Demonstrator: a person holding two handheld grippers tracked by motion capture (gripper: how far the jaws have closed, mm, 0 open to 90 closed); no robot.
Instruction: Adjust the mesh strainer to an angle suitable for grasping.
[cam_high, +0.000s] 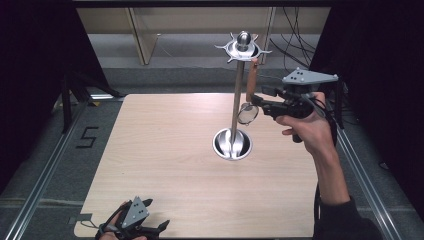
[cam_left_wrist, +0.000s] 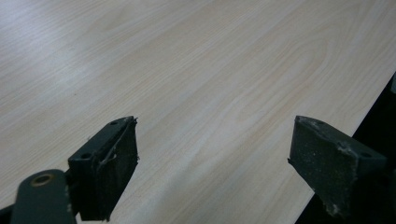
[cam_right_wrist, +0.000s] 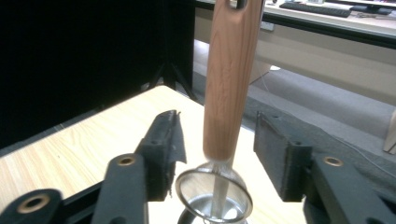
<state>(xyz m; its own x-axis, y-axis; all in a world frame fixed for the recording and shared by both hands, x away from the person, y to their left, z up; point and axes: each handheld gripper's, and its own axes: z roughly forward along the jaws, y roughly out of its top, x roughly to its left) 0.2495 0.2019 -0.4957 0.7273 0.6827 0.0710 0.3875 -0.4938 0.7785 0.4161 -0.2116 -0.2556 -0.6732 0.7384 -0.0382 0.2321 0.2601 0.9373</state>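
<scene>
Wooden strainer handle (cam_right_wrist: 231, 79) top cut off, between parted right fingers (cam_right_wrist: 163, 154); left fingers (cam_left_wrist: 109, 172) apart, empty.

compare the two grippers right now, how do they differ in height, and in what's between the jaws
The right gripper is held up in the air beside the stand; the left gripper sits low at the table's near edge. The right gripper has the hanging strainer's wooden handle between its jaws, with the pads off it; the left gripper has just bare tabletop in front. Both are open.
</scene>
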